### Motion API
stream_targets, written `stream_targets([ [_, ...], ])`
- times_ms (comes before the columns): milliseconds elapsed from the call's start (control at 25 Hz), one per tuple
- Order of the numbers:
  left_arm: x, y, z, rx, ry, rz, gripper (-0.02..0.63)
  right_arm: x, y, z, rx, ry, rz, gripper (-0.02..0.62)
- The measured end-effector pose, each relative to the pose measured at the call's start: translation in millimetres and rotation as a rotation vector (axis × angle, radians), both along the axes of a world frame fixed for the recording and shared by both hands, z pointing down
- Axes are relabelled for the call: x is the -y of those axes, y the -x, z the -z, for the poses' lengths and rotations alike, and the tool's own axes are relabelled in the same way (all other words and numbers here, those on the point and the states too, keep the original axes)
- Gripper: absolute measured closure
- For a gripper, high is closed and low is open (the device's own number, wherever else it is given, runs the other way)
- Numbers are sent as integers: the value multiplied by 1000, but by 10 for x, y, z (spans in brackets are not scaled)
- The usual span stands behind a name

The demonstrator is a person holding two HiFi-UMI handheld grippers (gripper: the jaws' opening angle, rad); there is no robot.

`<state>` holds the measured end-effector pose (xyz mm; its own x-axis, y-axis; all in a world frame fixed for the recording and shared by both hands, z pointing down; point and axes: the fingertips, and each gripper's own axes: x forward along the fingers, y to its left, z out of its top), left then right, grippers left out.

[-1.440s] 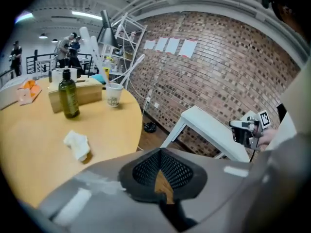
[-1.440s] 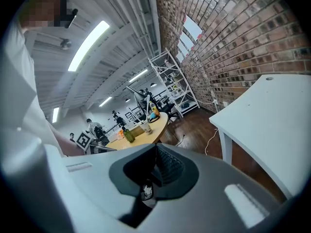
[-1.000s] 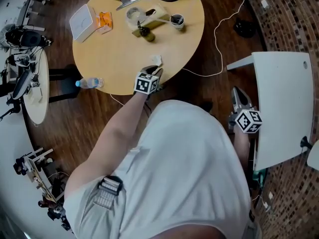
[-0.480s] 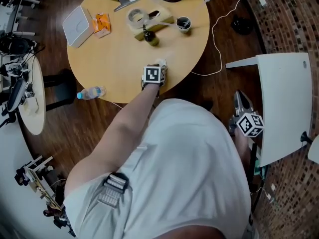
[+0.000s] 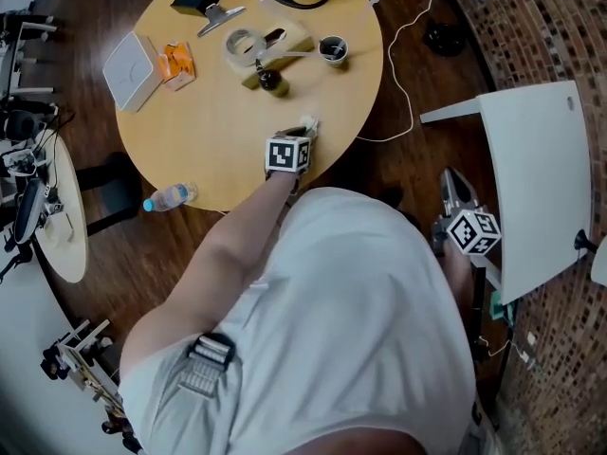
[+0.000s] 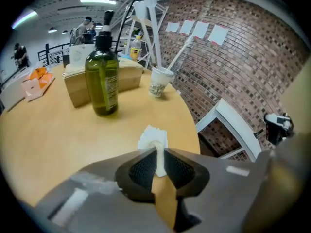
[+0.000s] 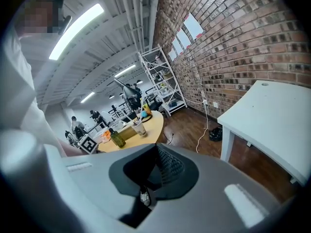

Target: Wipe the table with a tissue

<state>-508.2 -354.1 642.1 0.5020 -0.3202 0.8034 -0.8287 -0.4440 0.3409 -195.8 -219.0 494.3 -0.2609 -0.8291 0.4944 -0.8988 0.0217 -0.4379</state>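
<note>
A small white tissue lies near the close edge of the round wooden table. My left gripper reaches over that edge. Its jaws have just been closing and now pinch the tissue's near end between the pads. In the head view the tissue only peeks out past the left gripper. My right gripper hangs off to the right beside my body, above the floor and away from the round table. In its own view the right gripper is shut with nothing in it.
Beyond the tissue stand a green bottle, a cardboard box and a paper cup. Farther back are a tape roll and a white box. A water bottle lies on the floor. A white side table stands at right.
The left gripper has moved forward over the table edge onto the tissue, and its jaws have closed on it. The right gripper has stayed beside my body.
</note>
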Motion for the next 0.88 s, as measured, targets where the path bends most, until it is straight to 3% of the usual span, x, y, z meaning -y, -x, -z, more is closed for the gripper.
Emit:
stream_targets([
  [200,-111,-516,182,-112,-41,-210,555,-48,-56,13,-17,-6,-66,588],
  [360,-173,-996,324,-203,-51,-321,555,-53,-190,44,-46,-30,-103,588],
  [640,-519,-1839,364,-235,-45,-604,554,-491,-617,26,-37,-48,-276,588],
  [880,-976,-2589,498,-259,-28,-784,555,-953,-1138,-24,-8,-56,-368,587],
])
